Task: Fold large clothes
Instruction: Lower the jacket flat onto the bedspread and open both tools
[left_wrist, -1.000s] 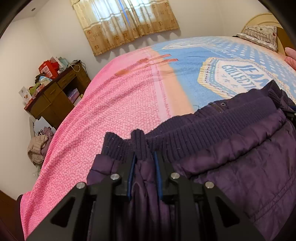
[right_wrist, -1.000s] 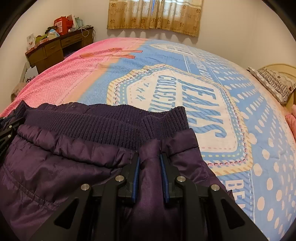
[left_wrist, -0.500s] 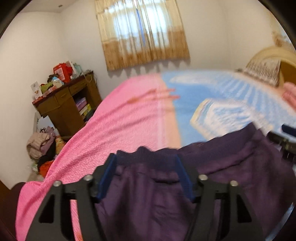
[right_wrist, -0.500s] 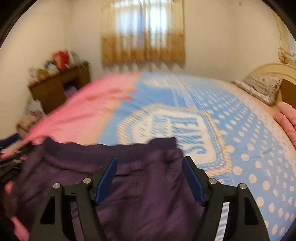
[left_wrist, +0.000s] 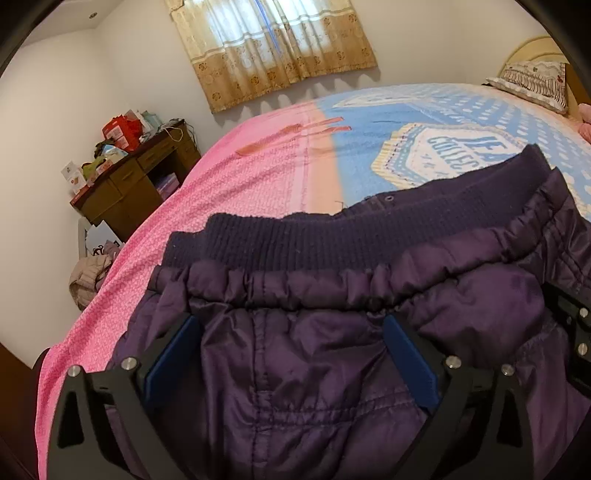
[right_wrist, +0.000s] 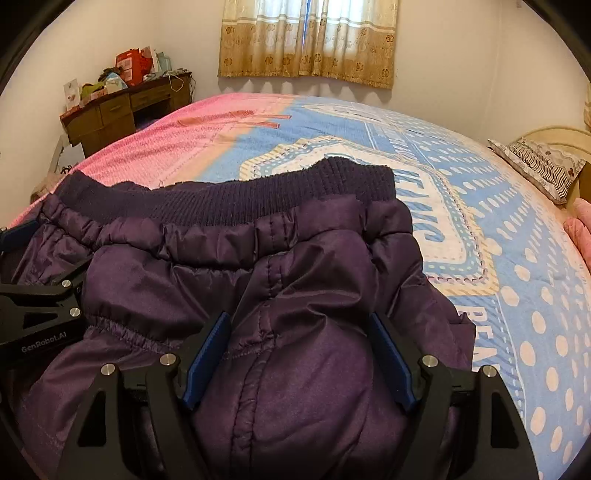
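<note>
Lying across the near part of the bed is one purple padded jacket (left_wrist: 332, 332), its ribbed knit hem (left_wrist: 295, 240) turned toward the window and spread over the bedspread (left_wrist: 258, 177), which is pink on one side and blue with a printed badge on the other. Two grippers work over it. The left gripper (left_wrist: 291, 354) tilts downward above the quilted fabric, its jaws opening wide; cloth bulges between the two blue pads (left_wrist: 173, 354) but is not pinched. The right gripper (right_wrist: 299, 354) tilts down likewise beside it, its jaws also opening, fabric between its blue pads, not clamped.

One curtain (right_wrist: 306, 40) covers the window and one wooden desk (left_wrist: 136, 181) piled with clutter stands by the wall. One patterned pillow (right_wrist: 539, 166) lies at the headboard end. Only the left view shows a heap of clothes (left_wrist: 90, 273) on the floor below the desk. Only the right view shows white lettering on the left gripper's body.
</note>
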